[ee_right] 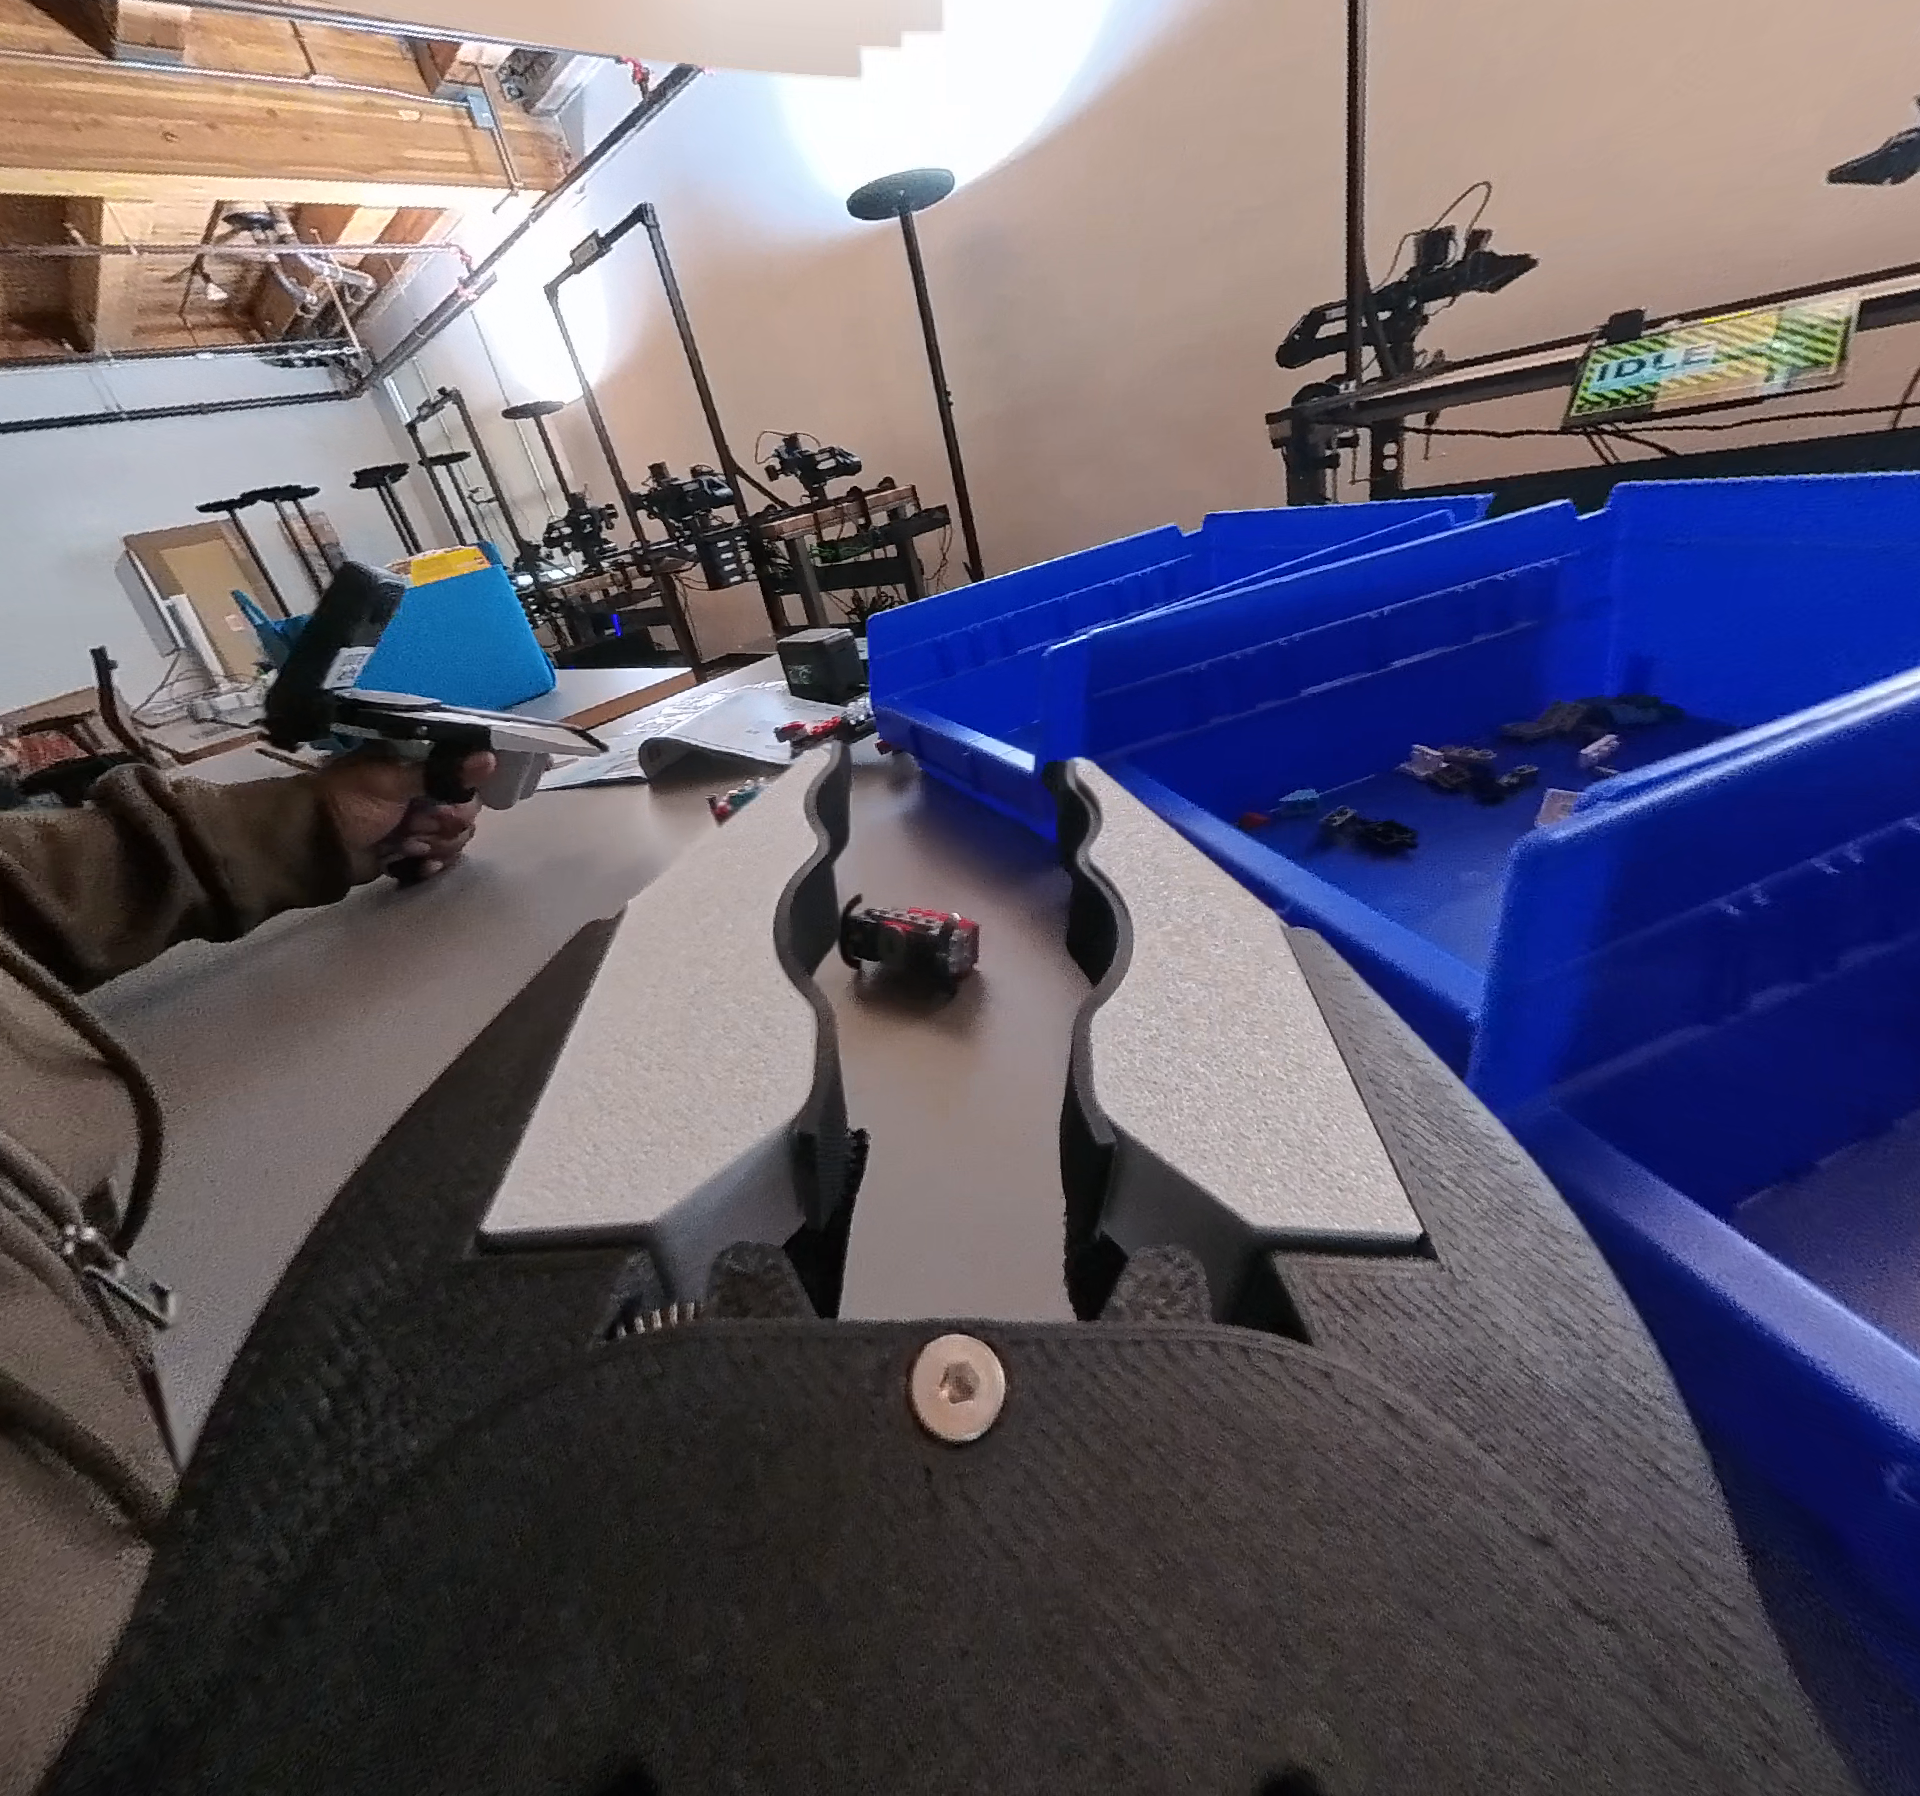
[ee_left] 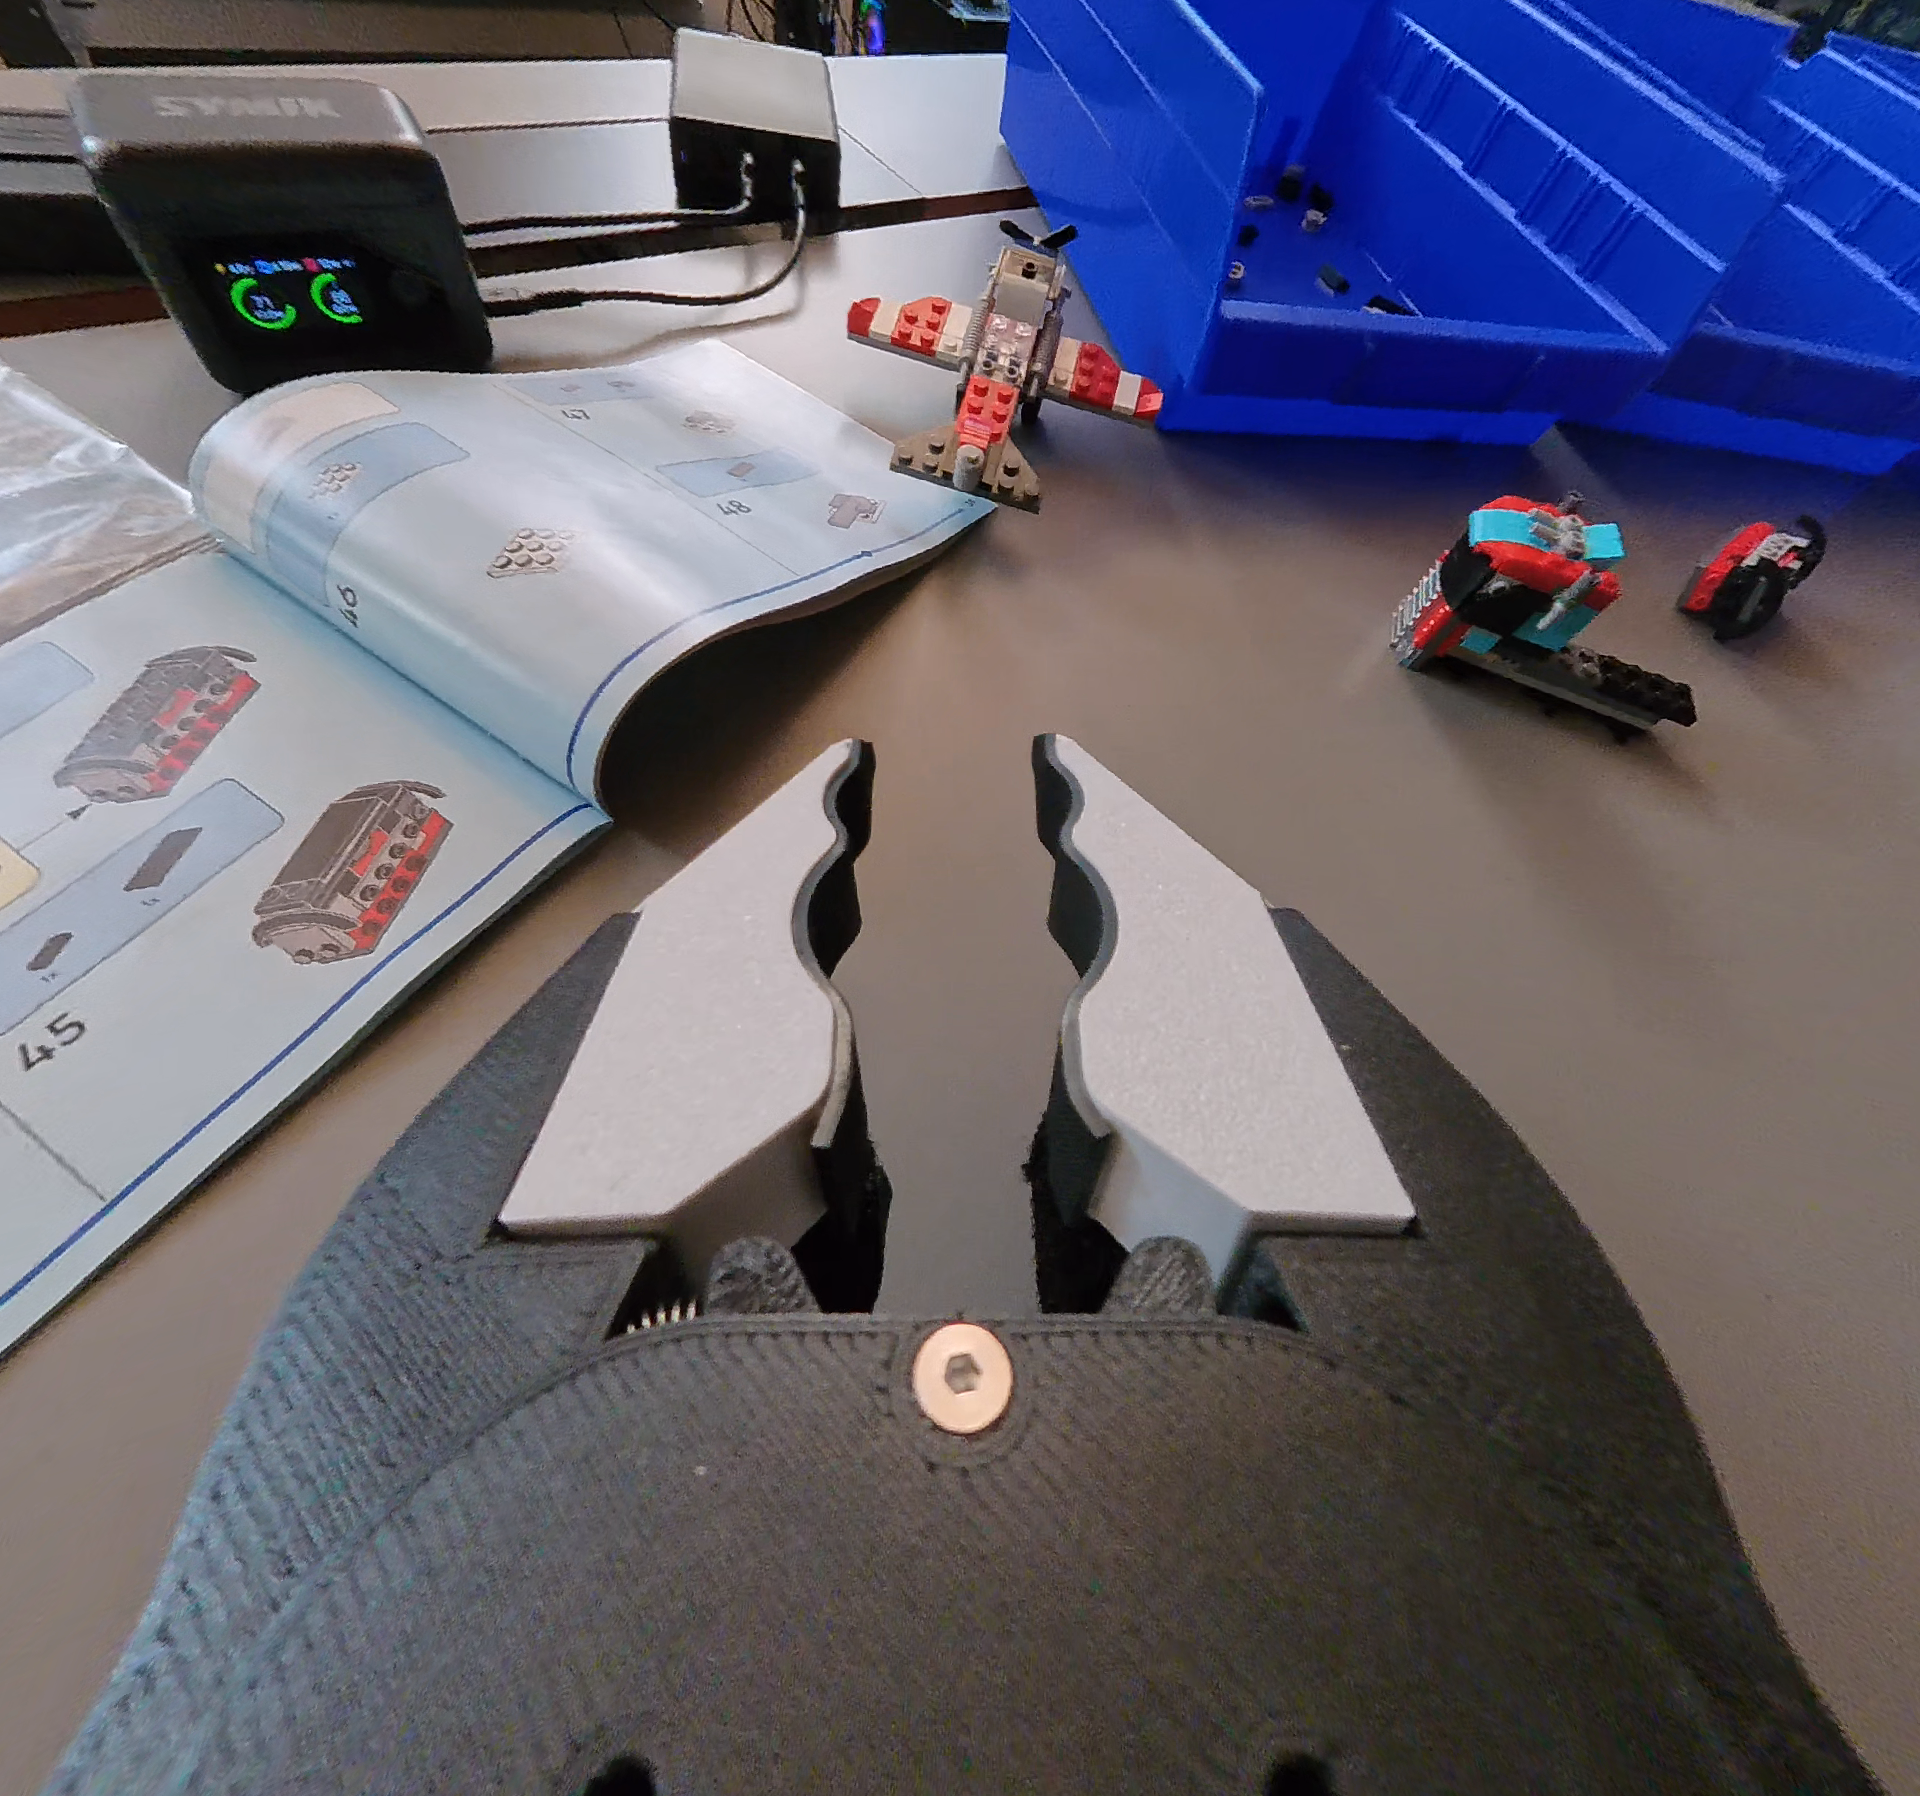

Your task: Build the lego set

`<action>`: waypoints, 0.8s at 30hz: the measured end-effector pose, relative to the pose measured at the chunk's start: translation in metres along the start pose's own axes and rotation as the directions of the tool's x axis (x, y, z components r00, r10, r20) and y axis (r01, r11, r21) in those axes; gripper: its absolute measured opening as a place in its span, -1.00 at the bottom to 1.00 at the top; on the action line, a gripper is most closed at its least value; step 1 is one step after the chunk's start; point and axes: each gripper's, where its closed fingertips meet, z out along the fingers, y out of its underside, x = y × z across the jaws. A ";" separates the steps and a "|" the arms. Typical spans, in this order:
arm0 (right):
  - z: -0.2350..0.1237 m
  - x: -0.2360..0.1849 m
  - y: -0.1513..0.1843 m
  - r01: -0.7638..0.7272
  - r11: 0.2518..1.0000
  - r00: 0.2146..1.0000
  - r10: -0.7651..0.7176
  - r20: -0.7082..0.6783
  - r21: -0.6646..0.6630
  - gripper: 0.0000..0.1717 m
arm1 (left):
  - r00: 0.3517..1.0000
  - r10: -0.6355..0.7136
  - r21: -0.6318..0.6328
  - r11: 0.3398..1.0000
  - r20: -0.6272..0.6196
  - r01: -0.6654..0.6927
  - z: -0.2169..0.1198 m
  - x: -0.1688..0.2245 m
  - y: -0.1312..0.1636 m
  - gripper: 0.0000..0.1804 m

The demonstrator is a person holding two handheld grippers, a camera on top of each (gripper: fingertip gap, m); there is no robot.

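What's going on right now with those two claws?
Left gripper open over bare table, beside booklet. Right gripper open around small brick model, not gripping. Blue bins alongside.

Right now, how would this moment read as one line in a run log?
left gripper: open, nothing held, over table beside booklet | right gripper: open around small red brick piece, not gripping | blue bins at right

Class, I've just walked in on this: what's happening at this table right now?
A person holds a gripper in each hand over a grey table. The left gripper is open and empty, beside an open instruction booklet. The right gripper is open too, its fingers either side of a small red and black brick piece lying on the table, not clamped. A brick plane, another brick build and blue bins sit nearby.
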 end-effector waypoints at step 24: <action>-0.060 0.232 -0.009 0.431 0.132 0.849 -0.394 0.352 -0.893 -0.81 | 0.995 0.013 0.011 1.000 -0.098 -0.012 -0.003 0.012 -0.001 -0.64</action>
